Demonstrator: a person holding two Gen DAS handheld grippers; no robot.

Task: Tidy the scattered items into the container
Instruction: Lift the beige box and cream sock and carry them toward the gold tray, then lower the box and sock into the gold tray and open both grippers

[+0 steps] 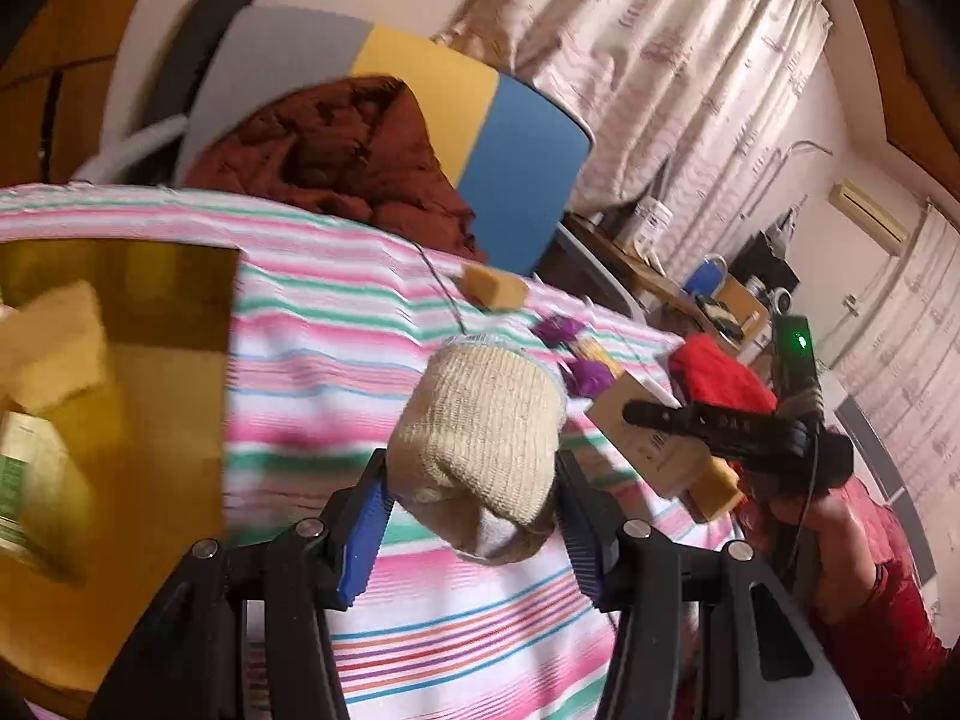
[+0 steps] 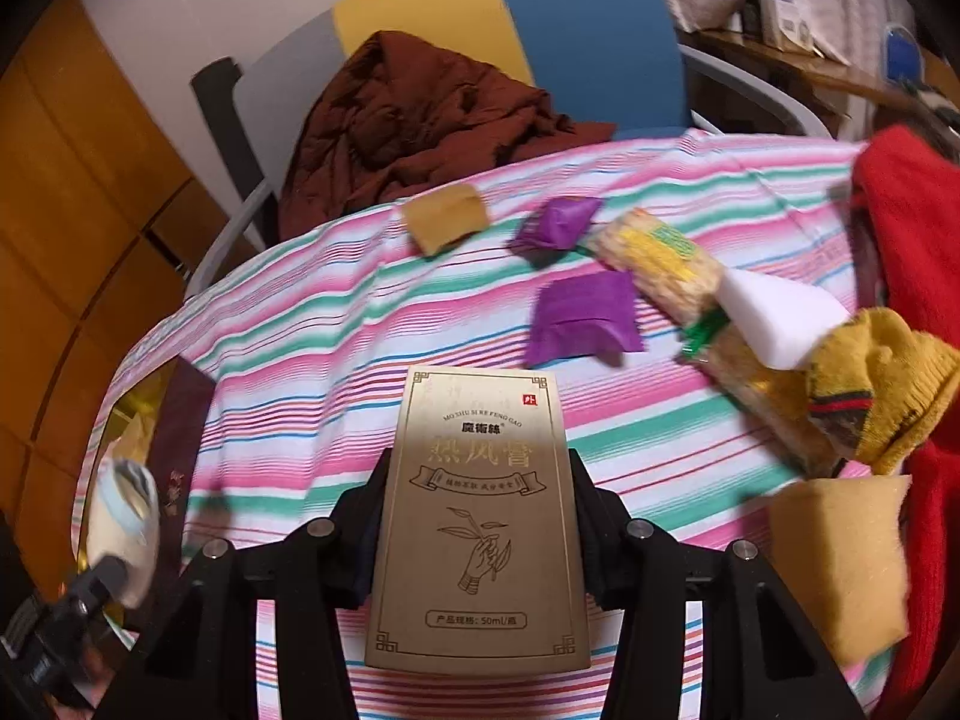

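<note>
My left gripper [image 1: 474, 468] is shut on a rolled beige sock [image 1: 480, 420], pinched between its blue pads [image 1: 366, 516] and held above the striped cloth. The golden container [image 1: 168, 300] lies just left of it, with a pale sponge and a green-labelled packet inside. My right gripper [image 2: 480, 468] is shut on a tan carton with gold print [image 2: 480, 528], lifted over the cloth. In the left wrist view that carton [image 1: 648, 438] shows at the right. In the right wrist view the sock [image 2: 123, 516] and the container's edge [image 2: 129, 414] appear at the lower left.
On the striped tablecloth [image 2: 312, 324] lie a yellow sponge [image 2: 444, 219], two purple packets [image 2: 558, 222] [image 2: 585, 318], a corn snack pack [image 2: 660, 264], a white wedge [image 2: 774, 318], a mustard sock [image 2: 882, 384], a tan sponge [image 2: 840, 558] and red cloth [image 2: 912, 228]. A chair with a brown jacket [image 2: 420, 120] stands behind.
</note>
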